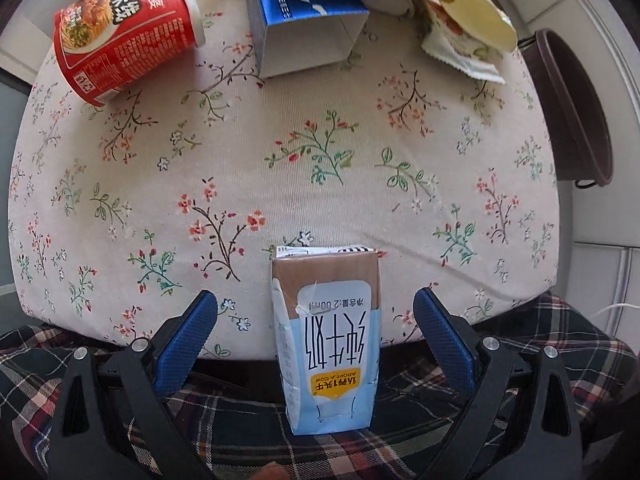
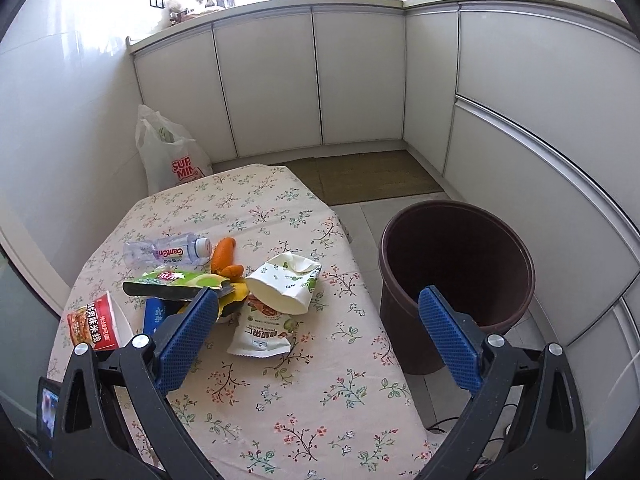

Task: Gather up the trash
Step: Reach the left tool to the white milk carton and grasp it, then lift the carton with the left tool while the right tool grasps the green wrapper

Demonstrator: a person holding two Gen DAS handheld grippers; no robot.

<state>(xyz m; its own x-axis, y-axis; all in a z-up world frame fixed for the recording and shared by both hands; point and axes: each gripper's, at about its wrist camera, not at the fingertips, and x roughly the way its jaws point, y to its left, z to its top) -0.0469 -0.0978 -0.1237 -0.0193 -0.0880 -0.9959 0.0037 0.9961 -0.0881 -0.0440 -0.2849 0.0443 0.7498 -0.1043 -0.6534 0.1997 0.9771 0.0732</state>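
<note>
Floral tablecloth (image 2: 280,400) holds trash; bin (image 2: 456,280) beside.

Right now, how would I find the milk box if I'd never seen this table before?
Start at the flowered tablecloth and go to its near edge, far from the trash pile. There, the milk carton lies between the left gripper's open blue jaws, sticking out past the table edge. It is small, tan and pale blue with a yellow label, unlike the red noodle cup and dark blue box.
</note>
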